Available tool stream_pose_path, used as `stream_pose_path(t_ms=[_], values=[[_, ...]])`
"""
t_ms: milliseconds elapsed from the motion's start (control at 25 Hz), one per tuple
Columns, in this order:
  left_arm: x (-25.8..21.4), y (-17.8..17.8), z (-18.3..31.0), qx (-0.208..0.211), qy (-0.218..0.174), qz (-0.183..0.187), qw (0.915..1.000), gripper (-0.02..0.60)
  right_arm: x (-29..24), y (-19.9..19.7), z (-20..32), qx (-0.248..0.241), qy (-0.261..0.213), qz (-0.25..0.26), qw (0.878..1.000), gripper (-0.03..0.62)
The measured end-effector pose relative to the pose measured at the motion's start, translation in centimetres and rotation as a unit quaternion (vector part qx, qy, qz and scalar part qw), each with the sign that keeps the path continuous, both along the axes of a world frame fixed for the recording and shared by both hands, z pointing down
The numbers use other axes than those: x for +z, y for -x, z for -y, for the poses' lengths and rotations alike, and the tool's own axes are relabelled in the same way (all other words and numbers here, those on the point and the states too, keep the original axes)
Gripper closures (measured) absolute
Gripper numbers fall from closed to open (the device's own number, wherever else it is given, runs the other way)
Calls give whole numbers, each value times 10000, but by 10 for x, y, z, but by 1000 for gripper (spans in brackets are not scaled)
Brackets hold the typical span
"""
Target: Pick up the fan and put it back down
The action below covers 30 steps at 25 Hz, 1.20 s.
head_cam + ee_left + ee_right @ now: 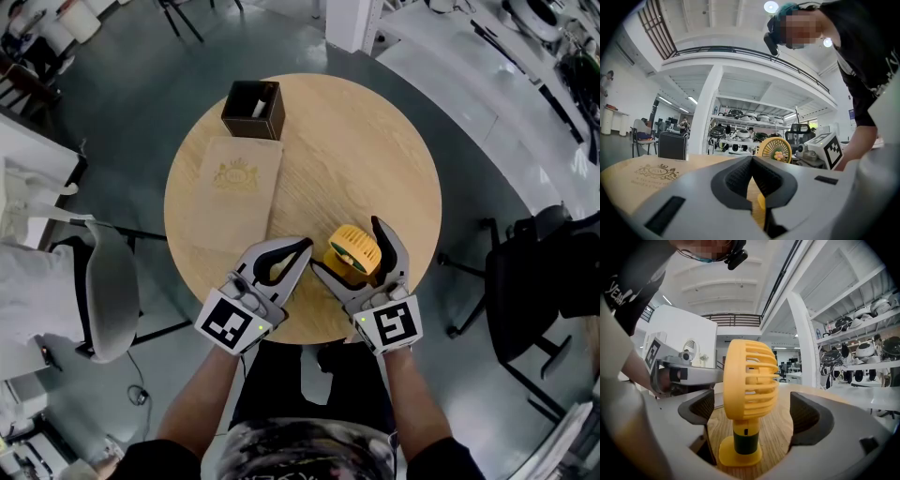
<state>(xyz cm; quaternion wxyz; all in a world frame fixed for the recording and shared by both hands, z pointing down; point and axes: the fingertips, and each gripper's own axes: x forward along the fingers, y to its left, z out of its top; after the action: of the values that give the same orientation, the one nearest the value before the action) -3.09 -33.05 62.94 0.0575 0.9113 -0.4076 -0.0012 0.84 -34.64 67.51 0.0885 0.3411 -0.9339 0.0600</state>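
A small yellow fan (352, 249) stands upright on its base on the round wooden table (412, 150), near the front edge. My right gripper (345, 244) is open, with one jaw on each side of the fan. In the right gripper view the fan (750, 385) stands between the pads of the right gripper (752, 413), with a gap on both sides. My left gripper (307, 247) lies just left of the fan, shut with nothing in it. In the left gripper view the tips of the left gripper (752, 159) meet, and the fan (774, 150) shows beyond them.
A dark brown open box (253, 110) stands at the table's far left. A pale board with a gold crest (234, 192) lies in front of it. A white chair (112, 291) stands left of the table and a black chair (534, 281) right of it.
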Motion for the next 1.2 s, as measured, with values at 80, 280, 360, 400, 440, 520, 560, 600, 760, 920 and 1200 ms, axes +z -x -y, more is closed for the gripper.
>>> stream_pose_path(t_ms=[80, 280, 360, 400, 440, 520, 560, 600, 760, 920, 1200], values=[[0, 0, 0, -4, 18, -15, 10000, 569, -1, -1, 1, 30, -10, 5, 10000, 124], [-1, 0, 1, 10, 20, -37, 10000, 569, 0, 1, 1, 7, 20, -14, 10000, 177], [0, 1, 1, 17, 30, -29, 10000, 569, -2, 2, 2, 26, -37, 43, 10000, 210], [0, 1, 2, 17, 27, -28, 10000, 569, -3, 2, 3, 41, -57, 61, 10000, 232], [0, 1, 2, 16, 19, -29, 10000, 569, -2, 1, 3, 41, -33, 38, 10000, 250], [0, 1, 3, 16, 20, -27, 10000, 569, 1, 1, 2, 40, 32, -20, 10000, 308], [0, 1, 3, 15, 27, -27, 10000, 569, 2, 0, 2, 47, 40, -26, 10000, 339], [-1, 1, 3, 15, 28, -31, 10000, 569, 2, 0, 2, 53, 41, -24, 10000, 367], [-2, 1, 4, 14, 8, -61, 10000, 569, 2, 1, 1, 25, 37, -5, 10000, 410], [-2, 0, 4, 33, -2, -56, 10000, 569, 1, 2, 1, 9, 37, -11, 10000, 411], [-5, 1, 3, 61, -16, -35, 10000, 569, 0, 1, -1, 27, 9, 22, 10000, 414]])
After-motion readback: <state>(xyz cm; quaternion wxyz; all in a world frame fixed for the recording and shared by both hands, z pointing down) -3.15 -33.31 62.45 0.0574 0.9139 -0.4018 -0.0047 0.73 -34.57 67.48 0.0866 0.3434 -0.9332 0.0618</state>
